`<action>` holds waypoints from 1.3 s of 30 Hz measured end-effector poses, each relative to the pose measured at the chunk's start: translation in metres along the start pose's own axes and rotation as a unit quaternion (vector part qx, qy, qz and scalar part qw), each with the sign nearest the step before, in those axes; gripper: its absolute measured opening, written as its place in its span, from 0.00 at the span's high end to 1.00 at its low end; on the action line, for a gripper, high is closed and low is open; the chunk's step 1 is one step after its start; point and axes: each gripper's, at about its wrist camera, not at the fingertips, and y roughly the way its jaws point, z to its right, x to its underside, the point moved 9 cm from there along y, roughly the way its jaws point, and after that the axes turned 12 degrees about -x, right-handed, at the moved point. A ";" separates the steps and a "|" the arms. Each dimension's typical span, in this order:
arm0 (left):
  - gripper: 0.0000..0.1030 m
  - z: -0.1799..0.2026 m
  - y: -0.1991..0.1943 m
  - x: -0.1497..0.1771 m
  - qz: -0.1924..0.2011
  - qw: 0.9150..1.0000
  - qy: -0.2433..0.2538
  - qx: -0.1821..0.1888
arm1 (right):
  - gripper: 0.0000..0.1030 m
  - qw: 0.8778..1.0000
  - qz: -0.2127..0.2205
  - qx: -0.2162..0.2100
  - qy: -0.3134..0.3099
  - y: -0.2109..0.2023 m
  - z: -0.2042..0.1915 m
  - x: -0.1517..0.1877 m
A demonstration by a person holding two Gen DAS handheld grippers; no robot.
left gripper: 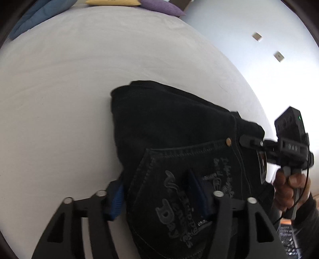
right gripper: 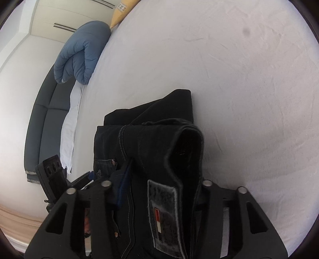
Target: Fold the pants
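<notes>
The pants (left gripper: 179,143) lie folded in a thick dark bundle on the white bed (left gripper: 59,89), low and centre in both views, and nothing here serves as a container. In the left wrist view the back pocket (left gripper: 185,191) with its stitched lettering faces up, and the left gripper (left gripper: 159,201) straddles the pocket end; its blue pads (left gripper: 117,199) stand apart, one at the pants' left edge, the other over the pocket, but whether they press the cloth cannot be told. In the right wrist view the right gripper (right gripper: 157,191) straddles the waistband end, where a patch label (right gripper: 165,215) faces up; its fingers are apart and the denim fills the gap, though a firm pinch cannot be told. A hand (left gripper: 289,189) carries that gripper at the right edge of the left view.

The folded far edge of the pants sits mid-frame. Beyond it the sheet runs bare to the upper frame, where a blue pillow (right gripper: 79,53), a yellow pillow (left gripper: 113,2) and a purple pillow (left gripper: 161,7) line the bed's edge. The mattress edge curves down the right of the left view, near the pants
</notes>
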 end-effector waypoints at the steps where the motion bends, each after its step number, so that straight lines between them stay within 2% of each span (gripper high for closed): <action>1: 0.53 -0.003 0.001 -0.004 -0.001 1.000 -0.007 0.005 | 0.68 1.000 -0.009 -0.002 -0.008 0.000 -0.003 0.002; 6: 0.68 -0.006 -0.009 -0.007 0.010 1.000 -0.019 0.013 | 0.77 0.998 -0.002 0.031 -0.055 -0.005 -0.017 0.005; 10: 0.70 0.000 -0.021 -0.016 0.024 1.000 -0.013 0.006 | 0.80 0.994 0.003 0.044 -0.105 -0.017 -0.052 0.000; 14: 0.71 0.003 -0.046 -0.048 0.062 0.998 -0.008 0.003 | 0.84 0.991 0.018 0.032 -0.131 -0.033 -0.084 -0.015; 17: 0.71 0.004 -0.054 -0.082 0.082 0.997 0.004 -0.009 | 0.84 0.989 0.030 0.025 -0.145 -0.040 -0.100 -0.043; 20: 0.71 0.007 -0.044 -0.115 0.089 0.995 0.016 -0.030 | 0.84 0.988 0.037 0.025 -0.148 -0.038 -0.106 -0.080; 25: 0.70 -0.003 -0.010 -0.155 0.079 0.996 0.014 -0.048 | 0.84 0.993 0.037 0.027 -0.113 -0.020 -0.083 -0.147; 27: 0.68 0.008 0.024 -0.165 0.061 0.996 0.017 -0.058 | 0.83 0.993 0.027 0.039 -0.104 -0.008 -0.061 -0.167; 29: 0.61 0.004 0.049 -0.164 0.042 0.997 0.013 -0.070 | 0.77 0.994 0.022 0.061 -0.089 0.015 -0.040 -0.183; 31: 0.52 0.002 0.064 -0.161 0.040 0.996 0.011 -0.077 | 0.62 0.995 0.019 0.080 -0.063 0.025 -0.009 -0.187; 35: 0.33 -0.005 0.067 -0.154 0.070 0.995 -0.009 -0.068 | 0.59 0.997 0.049 0.026 -0.055 0.023 0.006 -0.186; 38: 0.23 -0.009 0.059 -0.146 0.073 0.995 -0.023 -0.062 | 0.56 0.996 0.060 0.031 -0.065 0.014 0.008 -0.178; 39: 0.21 -0.011 0.052 -0.143 0.078 0.994 -0.027 -0.065 | 0.50 0.995 0.063 0.039 -0.064 0.006 0.009 -0.173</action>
